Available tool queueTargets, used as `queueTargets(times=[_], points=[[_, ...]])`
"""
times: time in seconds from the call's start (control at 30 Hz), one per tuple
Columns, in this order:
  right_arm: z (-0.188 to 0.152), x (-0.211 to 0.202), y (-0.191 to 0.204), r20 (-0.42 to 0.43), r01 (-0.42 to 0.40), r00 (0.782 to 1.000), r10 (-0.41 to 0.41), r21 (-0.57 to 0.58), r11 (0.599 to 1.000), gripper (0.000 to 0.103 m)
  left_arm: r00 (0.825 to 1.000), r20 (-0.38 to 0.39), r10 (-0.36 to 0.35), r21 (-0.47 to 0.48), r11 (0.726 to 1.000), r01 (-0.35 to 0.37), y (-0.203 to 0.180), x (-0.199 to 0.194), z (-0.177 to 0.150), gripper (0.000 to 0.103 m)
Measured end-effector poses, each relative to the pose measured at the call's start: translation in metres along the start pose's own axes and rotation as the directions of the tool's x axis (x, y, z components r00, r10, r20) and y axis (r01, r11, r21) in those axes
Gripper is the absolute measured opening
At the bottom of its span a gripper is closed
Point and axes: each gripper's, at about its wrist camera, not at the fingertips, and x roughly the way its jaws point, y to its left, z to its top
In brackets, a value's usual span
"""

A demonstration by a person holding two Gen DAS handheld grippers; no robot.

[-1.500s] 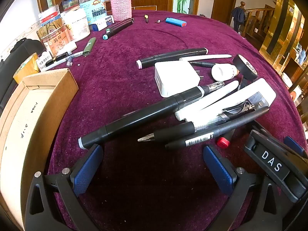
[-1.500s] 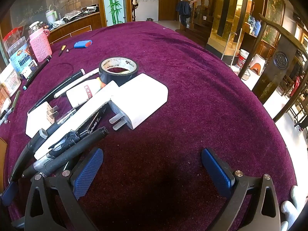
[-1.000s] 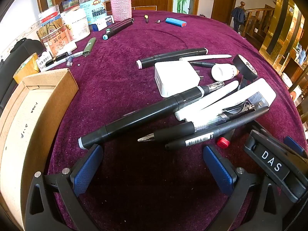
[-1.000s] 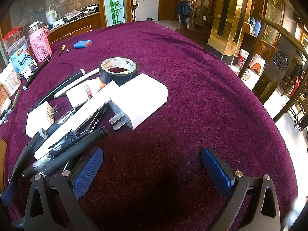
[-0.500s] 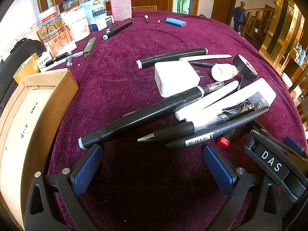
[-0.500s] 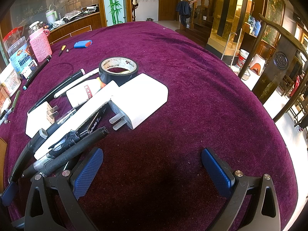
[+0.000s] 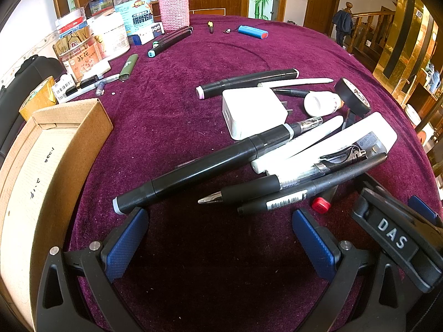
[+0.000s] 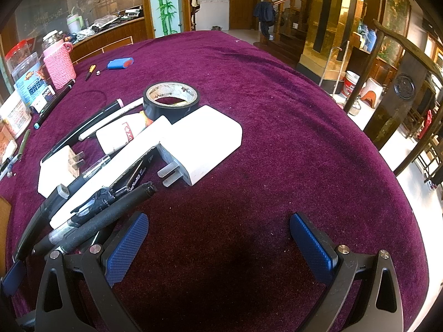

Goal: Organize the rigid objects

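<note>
A pile of pens and markers point(image 7: 277, 166) lies heaped with two white chargers on the purple cloth point(image 7: 171, 127), just ahead of the left gripper point(image 7: 218, 238) and left of the right gripper point(image 8: 218, 246); both sets of jaws are spread wide and hold nothing. No item is judged collected yet, so a first pick is called for, probably the long black marker point(image 7: 205, 166) nearest the left gripper. The cardboard box point(image 7: 55, 149) is shown only in the left view, whereas the large charger point(image 8: 202, 144) with its prongs and the tape roll point(image 8: 171, 99) are shown plainly in the right view.
</note>
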Motion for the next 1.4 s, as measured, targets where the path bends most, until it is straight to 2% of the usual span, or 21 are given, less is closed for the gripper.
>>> queueTargets(times=[0.17,0.27,0.37,0.5,1.4], points=[[0.0016,-0.0003,-0.0064,-0.045,-0.058,0.997,0.057,-0.038,0.998,0.102,1.0,-0.001,0.003,-0.001,1.0,-0.003,-0.0002,-0.0001,-0.0003,0.103],[0.0018,0.0022,-0.0055,-0.066,-0.045,0.997,0.04,-0.073,0.996,0.102,1.0,-0.011,-0.017,0.021,1.0,0.018,0.002,-0.0032,-0.004,0.103],[0.0017,0.0,-0.0055,-0.066,-0.053,0.997,0.049,-0.076,0.996,0.102,0.999,-0.019,-0.044,0.043,0.998,0.044,0.0052,-0.0053,-0.0063,0.103],[0.0014,-0.0006,-0.0053,-0.061,-0.061,0.997,0.056,-0.077,0.995,0.102,0.999,0.001,-0.032,0.044,0.999,0.032,0.002,-0.0065,-0.0092,0.103],[0.0002,-0.001,-0.0064,-0.057,-0.058,0.997,0.053,-0.081,0.995,0.102,1.0,0.0,-0.018,0.034,0.999,0.018,0.0018,-0.0058,-0.0085,0.103]])
